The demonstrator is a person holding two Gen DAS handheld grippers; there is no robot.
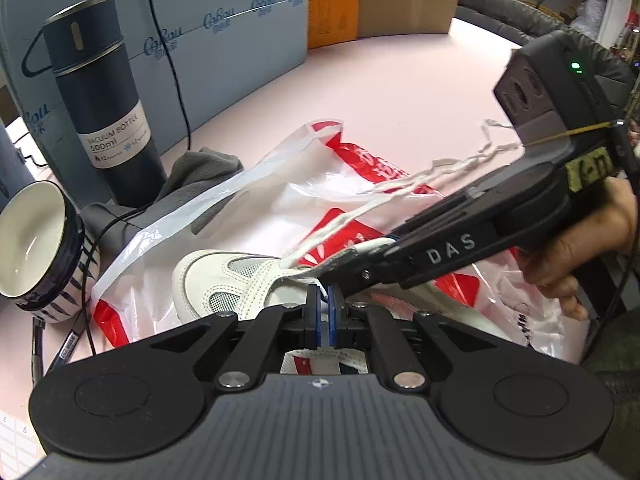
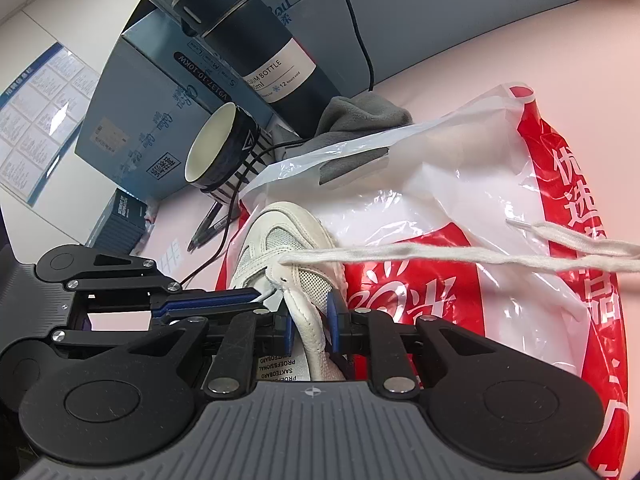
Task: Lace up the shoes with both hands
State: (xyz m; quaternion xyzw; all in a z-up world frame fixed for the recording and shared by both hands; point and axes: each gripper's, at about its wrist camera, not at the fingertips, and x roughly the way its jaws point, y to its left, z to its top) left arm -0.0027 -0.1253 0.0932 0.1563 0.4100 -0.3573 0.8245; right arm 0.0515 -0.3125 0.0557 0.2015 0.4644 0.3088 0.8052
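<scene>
A white sneaker [image 2: 280,256] lies on a red-and-white plastic bag [image 2: 460,200] spread over the pale pink tabletop [image 1: 400,80], its toe pointing toward the clutter at the back.

The right gripper [image 2: 310,326] pinches the shoe's padded white eyelet flap between its blue pads; in the left wrist view its black body, marked "DAS", reaches in from the right with the person's hand [image 1: 580,256] wrapped around the handle.

The left gripper [image 1: 324,312] has its blue pads pressed together, close against the near side of the shoe. In the right wrist view its fingers [image 2: 208,302] come in from the left and end right at the eyelet row, where a thin white strand seems to enter the tip; whether that is the lace end is hard to make out.

A white shoelace [image 2: 440,258] runs from an eyelet on the shoe out to the right, hanging clear above the bag, with a second loose stretch beside it.

Behind the shoe stand a dark blue vacuum bottle [image 1: 100,100] with a white label, a tilted bowl [image 1: 36,248] with a cream inside and a dark patterned outside, and a crumpled grey cloth [image 1: 200,176]. A black cable [image 1: 176,80] trails down across the pale blue cardboard boxes [image 1: 224,32] at the back, and a pen [image 2: 208,228] lies near the bowl.
</scene>
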